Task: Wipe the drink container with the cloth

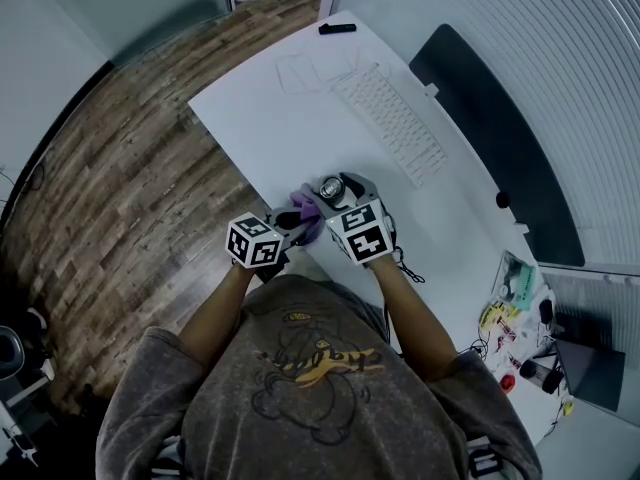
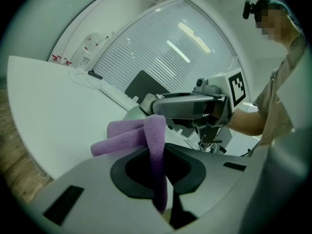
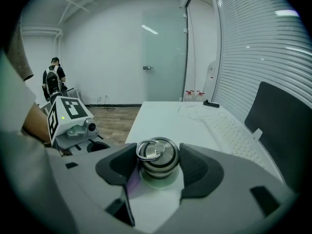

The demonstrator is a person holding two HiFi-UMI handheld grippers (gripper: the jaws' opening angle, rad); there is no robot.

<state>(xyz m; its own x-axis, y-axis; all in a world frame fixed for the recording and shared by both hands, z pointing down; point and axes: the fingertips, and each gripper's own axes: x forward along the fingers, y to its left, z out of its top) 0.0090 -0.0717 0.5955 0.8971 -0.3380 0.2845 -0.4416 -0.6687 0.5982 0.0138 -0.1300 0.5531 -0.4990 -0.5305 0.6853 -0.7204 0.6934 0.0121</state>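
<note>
While my right hand-held gripper is clamped on the silvery metal drink container with the ring-top lid, a pad on each side, my left hand-held gripper is pinching the fuzzy purple cloth. The cloth pokes out just beside the container, over the white table near its front edge.
</note>
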